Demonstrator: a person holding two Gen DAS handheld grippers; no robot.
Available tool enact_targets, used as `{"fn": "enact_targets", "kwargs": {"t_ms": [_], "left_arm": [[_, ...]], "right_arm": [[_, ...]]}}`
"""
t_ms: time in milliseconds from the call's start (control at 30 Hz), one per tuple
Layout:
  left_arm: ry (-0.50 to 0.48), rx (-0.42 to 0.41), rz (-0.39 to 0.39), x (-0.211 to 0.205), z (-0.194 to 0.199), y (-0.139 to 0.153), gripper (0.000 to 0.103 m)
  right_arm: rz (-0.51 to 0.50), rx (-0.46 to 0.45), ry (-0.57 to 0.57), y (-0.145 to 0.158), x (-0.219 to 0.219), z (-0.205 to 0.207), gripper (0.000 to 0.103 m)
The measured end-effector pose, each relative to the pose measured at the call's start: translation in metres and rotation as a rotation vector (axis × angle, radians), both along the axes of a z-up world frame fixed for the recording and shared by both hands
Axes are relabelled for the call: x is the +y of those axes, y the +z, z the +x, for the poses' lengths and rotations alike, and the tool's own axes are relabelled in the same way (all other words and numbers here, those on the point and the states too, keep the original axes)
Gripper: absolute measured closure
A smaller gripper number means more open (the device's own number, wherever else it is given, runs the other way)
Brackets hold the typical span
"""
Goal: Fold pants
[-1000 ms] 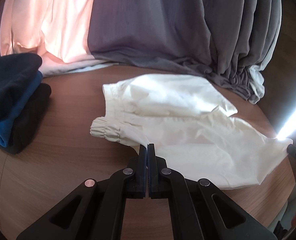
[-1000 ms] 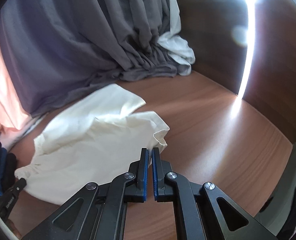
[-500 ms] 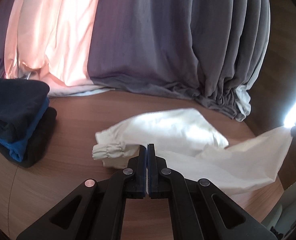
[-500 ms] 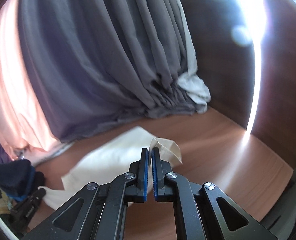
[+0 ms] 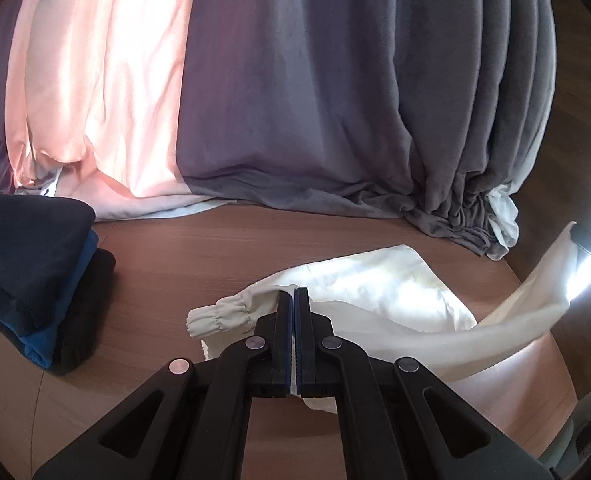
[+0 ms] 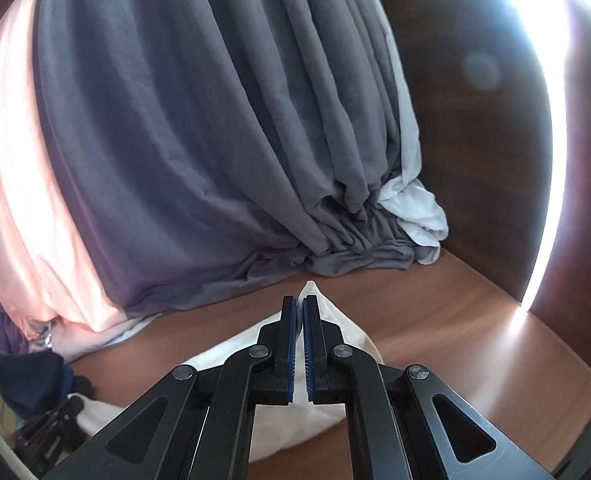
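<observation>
Cream white pants (image 5: 379, 292) lie partly on the brown wooden table (image 5: 223, 240). My left gripper (image 5: 295, 296) is shut on the pants near the elastic waistband (image 5: 219, 314) and holds that edge above the table. My right gripper (image 6: 299, 304) is shut on the pants (image 6: 351, 340) at a leg end, whose tip pokes out above the fingertips. In the left wrist view the held leg (image 5: 535, 304) stretches up to the right, off the table, to the right gripper (image 5: 583, 236).
A stack of folded dark navy, blue and black clothes (image 5: 31, 268) sits at the left of the table. Grey and pink curtains (image 5: 295, 100) hang along the back, pooling on the table. A dark wood wall (image 6: 495, 160) with a bright gap stands at the right.
Both grippers have risen with the pants. The leg end has lifted off the table and the fabric now hangs stretched between the two grippers.
</observation>
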State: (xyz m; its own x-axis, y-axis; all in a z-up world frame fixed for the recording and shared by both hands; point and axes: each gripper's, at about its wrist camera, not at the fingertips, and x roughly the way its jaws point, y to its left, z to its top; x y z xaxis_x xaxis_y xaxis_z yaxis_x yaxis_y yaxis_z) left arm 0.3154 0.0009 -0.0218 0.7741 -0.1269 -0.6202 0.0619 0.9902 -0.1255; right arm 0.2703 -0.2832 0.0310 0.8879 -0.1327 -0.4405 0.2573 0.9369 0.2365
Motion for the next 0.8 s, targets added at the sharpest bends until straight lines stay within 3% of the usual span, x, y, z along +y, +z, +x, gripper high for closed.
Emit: {"fn": "enact_targets", "kwargs": {"t_ms": [233,433,800], "left_arm": [[0.042,0.016,0.034,-0.001,0.031,0.001,0.100],[0.075,0.083,0.045,-0.001,0.066,-0.012,0.100],[0.143,0.213,0.056,-0.003,0.117,-0.052,0.100]], "right_arm": [[-0.006,0.022,0.014,0.000,-0.006,0.050,0.098],[-0.028,0.057,0.034,-0.004,-0.006,0.096,0.098],[0.011,0.198,0.065,-0.055,-0.014,0.184,0.098]]}}
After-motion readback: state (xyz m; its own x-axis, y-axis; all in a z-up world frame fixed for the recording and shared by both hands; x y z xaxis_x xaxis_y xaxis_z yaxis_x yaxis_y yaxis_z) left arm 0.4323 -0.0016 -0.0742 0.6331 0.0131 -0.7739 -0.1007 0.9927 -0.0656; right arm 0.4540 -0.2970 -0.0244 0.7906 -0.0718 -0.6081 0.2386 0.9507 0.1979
